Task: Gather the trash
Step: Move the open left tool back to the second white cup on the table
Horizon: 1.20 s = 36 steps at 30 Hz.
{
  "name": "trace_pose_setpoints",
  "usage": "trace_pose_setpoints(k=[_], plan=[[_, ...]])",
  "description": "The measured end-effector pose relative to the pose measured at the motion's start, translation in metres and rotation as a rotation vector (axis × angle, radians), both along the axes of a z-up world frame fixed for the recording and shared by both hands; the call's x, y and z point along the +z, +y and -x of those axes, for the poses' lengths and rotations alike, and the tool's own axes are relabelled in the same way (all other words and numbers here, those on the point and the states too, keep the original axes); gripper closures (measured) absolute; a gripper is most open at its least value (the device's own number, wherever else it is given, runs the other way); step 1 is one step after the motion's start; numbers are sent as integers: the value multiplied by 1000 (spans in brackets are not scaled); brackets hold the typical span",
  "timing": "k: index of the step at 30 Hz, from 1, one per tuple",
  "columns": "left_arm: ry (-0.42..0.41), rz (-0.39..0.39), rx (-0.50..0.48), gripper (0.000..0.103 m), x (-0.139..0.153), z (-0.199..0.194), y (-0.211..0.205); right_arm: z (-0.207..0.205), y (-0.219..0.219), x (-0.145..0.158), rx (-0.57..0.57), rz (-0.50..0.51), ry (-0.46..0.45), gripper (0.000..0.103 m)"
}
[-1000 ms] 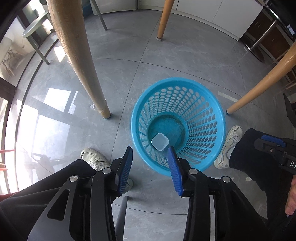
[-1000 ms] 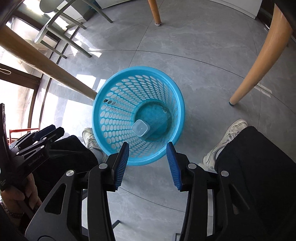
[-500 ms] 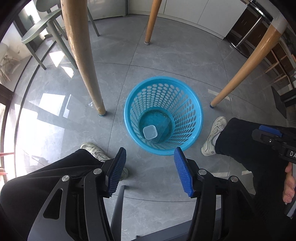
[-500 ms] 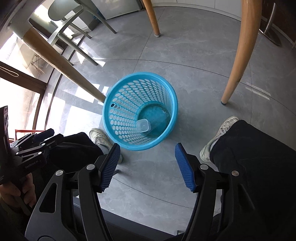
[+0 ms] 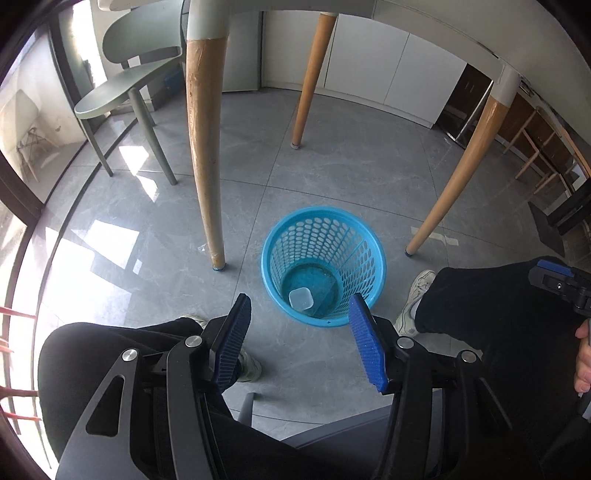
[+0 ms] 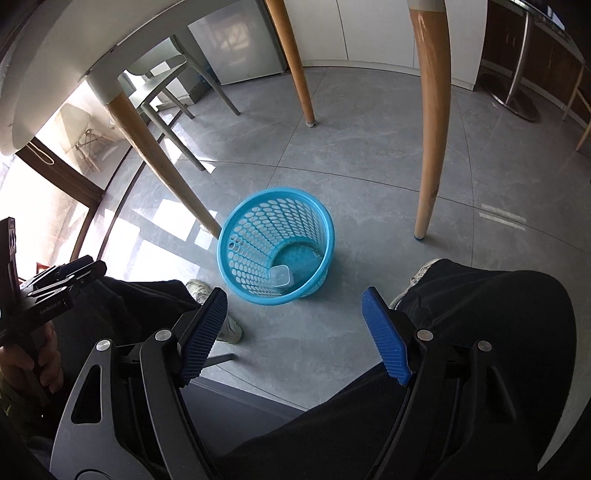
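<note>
A blue perforated trash basket [image 5: 354,236] stands on the grey tile floor under a table; it also shows in the right wrist view [image 6: 243,236]. A clear plastic cup [image 5: 301,298] lies at its bottom, also seen in the right wrist view [image 6: 279,276]. My left gripper [image 5: 300,347] is open and empty, held well above and in front of the basket. My right gripper [image 6: 293,334] is open and empty, also high above the basket. Each gripper shows at the edge of the other's view: the right one [image 5: 557,282] and the left one [image 6: 55,288].
Wooden table legs [image 5: 205,158] [image 5: 458,173] [image 6: 430,122] stand around the basket under the white tabletop [image 5: 424,22]. A green chair [image 5: 125,85] stands at the back left. The person's black-trousered legs and white shoes [image 5: 413,299] flank the basket.
Both grippers have risen and drawn back from the basket, which now looks smaller and farther; the tabletop edge has come into view. Both jaws have opened wider. The cup stays in the basket.
</note>
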<state>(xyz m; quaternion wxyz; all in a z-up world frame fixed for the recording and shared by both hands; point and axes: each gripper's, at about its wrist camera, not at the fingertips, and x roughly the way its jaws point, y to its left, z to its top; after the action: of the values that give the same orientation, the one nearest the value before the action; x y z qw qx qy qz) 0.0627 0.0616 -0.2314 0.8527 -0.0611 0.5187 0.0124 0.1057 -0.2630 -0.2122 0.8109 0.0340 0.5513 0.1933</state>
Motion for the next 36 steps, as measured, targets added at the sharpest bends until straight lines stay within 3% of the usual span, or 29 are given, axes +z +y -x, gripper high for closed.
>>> trace_pose_setpoints(k=[7,17,26,36], plan=[[-168,-70,-6,48,60,23,2,18,-13,59,23,8,-154,27],[-320,-49,13,48,130,16,11,9,-1,141,54,-21,-328,23],[-415,-54,4,48,167,-12,15,-17,17,191,80,-65,-437,23],[-428,-50,-13,48,176,-55,18,-75,45,210,109,-98,-453,23]])
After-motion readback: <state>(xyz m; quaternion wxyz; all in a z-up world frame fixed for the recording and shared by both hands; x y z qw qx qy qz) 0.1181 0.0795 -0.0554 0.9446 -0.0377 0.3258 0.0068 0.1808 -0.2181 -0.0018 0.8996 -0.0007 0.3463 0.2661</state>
